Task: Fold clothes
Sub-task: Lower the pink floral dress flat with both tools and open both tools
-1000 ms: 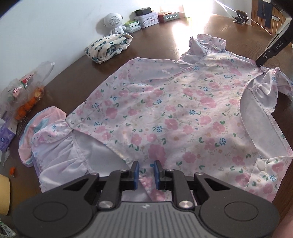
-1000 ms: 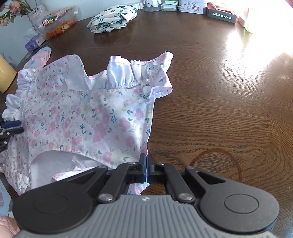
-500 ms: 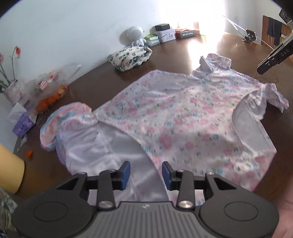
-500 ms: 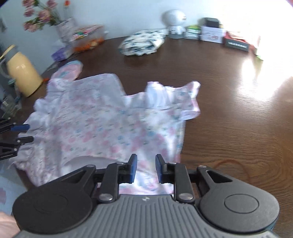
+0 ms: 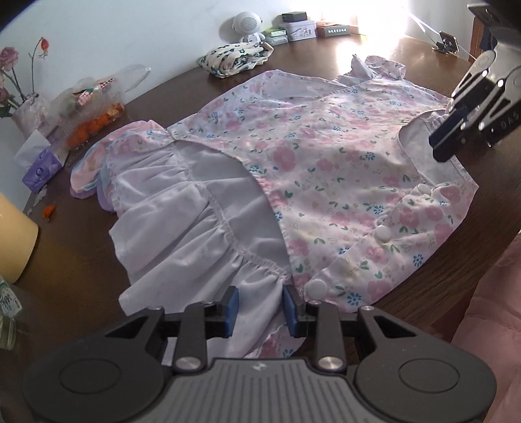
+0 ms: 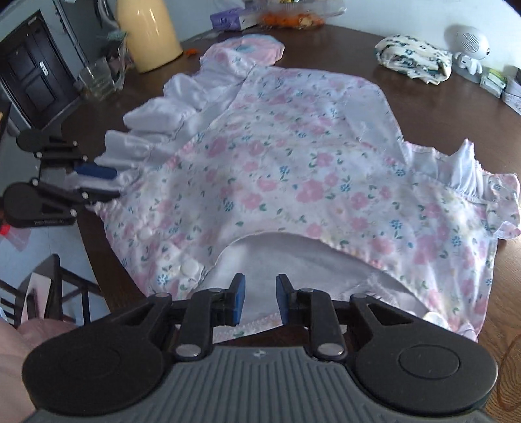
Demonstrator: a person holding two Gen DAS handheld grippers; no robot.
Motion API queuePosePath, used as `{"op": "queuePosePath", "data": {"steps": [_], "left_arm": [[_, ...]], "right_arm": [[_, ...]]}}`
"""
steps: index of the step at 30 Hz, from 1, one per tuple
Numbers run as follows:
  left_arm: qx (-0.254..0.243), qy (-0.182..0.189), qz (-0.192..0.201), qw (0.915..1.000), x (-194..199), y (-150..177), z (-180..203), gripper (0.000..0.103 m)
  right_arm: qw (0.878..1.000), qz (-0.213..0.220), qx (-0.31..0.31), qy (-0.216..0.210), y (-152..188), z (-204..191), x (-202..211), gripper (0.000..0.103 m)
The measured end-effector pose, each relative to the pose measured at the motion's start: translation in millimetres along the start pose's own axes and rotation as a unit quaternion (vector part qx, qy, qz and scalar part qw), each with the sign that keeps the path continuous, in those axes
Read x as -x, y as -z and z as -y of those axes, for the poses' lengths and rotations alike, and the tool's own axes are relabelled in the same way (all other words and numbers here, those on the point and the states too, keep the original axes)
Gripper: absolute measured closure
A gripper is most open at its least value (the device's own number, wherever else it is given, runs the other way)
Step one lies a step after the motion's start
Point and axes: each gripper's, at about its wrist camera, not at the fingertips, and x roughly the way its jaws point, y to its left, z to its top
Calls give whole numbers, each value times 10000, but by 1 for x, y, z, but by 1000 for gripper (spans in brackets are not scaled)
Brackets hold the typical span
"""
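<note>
desk (image 5: pixel 84 247): dark brown wood. far edge holds a folded cream floral garment (image 5: pixel 236 58), a white round speaker figure (image 5: pixel 246 24), small boxes (image 5: pixel 298 24). left side: bag of orange fruit (image 5: pixel 92 125), purple tissue pack (image 5: pixel 40 166), vase of roses (image 5: pixel 24 107), pale yellow jug (image 6: pixel 146 31), a glass (image 6: pixel 97 79). a pink round cloth (image 6: pixel 250 48) lies partly under the garment's ruffled sleeve.

floral dress (image 5: pixel 325 156): pink and blue flower print, white ruffled sleeves, spread flat on the desk, white buttons near the front edge. nothing covers it.

left gripper (image 5: pixel 260 307): fingers spread, over the white ruffled sleeve, holding nothing.

right gripper (image 6: pixel 259 299): fingers spread, above the armhole's white lining, holding nothing.

change from one second ago: both grippers then pinched the dress edge, right fingers fully closed; both are now released, and the dress lies flatter with the sleeve fanned out.
</note>
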Motion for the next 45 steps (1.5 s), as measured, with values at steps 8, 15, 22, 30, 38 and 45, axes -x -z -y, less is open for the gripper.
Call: {"op": "queuePosePath", "data": {"steps": [8,15,22,30,38,45], "left_arm": [[10,43,76,10000,3,7,-3,74],[-62,129,603,9981,26,-5,4,75],[-515,432,296,9973,8,4,35,83],[-487,403,250,9977,10,8,30,83],[-298,219,464,9982,20,8,27,74],[-347,3,841,9959,52,14,38,11]], "right_arm": [[9991,-183,115,376,13,-3,2,83],[9994,184,207,-222,0,-25,21,83],[9935,-111,1038,-462,-4,-66,-4,94],[9907,-535,1246,-123,7,-67,-12,97],[9929,-462,1091,-140,11,-67,-4,87],[9974,381,544,264,18,-38,59,24]]}}
